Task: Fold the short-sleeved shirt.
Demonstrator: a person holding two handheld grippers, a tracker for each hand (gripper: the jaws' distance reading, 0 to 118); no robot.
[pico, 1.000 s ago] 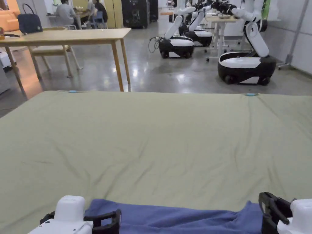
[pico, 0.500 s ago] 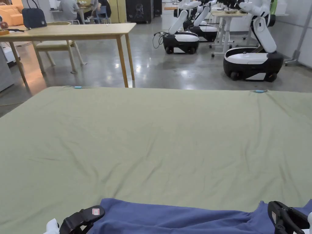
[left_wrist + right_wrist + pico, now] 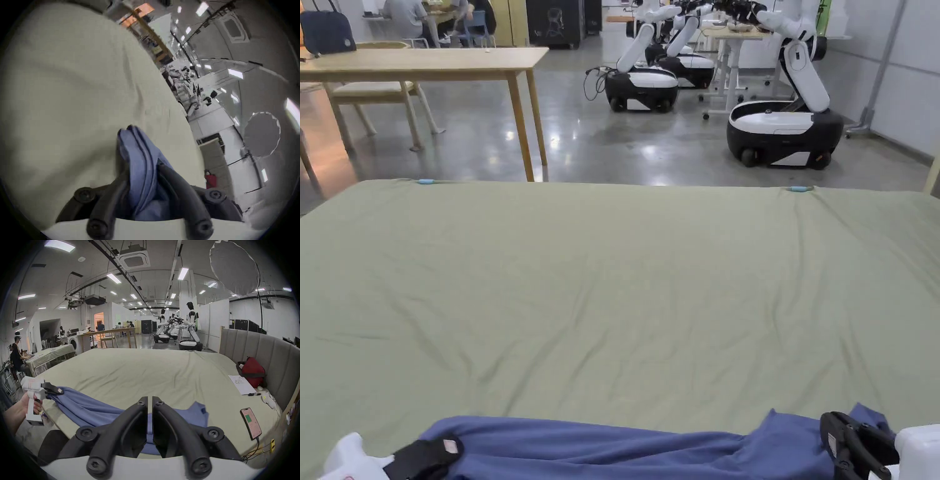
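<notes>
A blue short-sleeved shirt [image 3: 612, 447] lies bunched along the near edge of the green-sheeted bed [image 3: 612, 281], drawn out between my two grippers. At the shirt's left end my left gripper [image 3: 425, 453] is shut on it. In the left gripper view, folds of the shirt [image 3: 142, 170] are pinched inside that left gripper [image 3: 139, 151]. My right gripper [image 3: 837, 437] holds the shirt's right end. The right gripper view has the right gripper [image 3: 149, 402] nearly shut, with the shirt [image 3: 90, 408] between its jaws. A hand holds the left gripper [image 3: 52, 389] farther off.
A phone [image 3: 250, 423] on a cable, a sheet of paper [image 3: 241, 384] and a red bag [image 3: 251, 371] lie by the padded headboard [image 3: 259, 350] on the right. Beyond the bed stand a wooden table [image 3: 425, 62] and wheeled robots [image 3: 781, 125]. A person [image 3: 16, 353] sits at left.
The left gripper has swung lower and to the left, and the shirt is stretched wider between the two grippers. The head camera has shifted too.
</notes>
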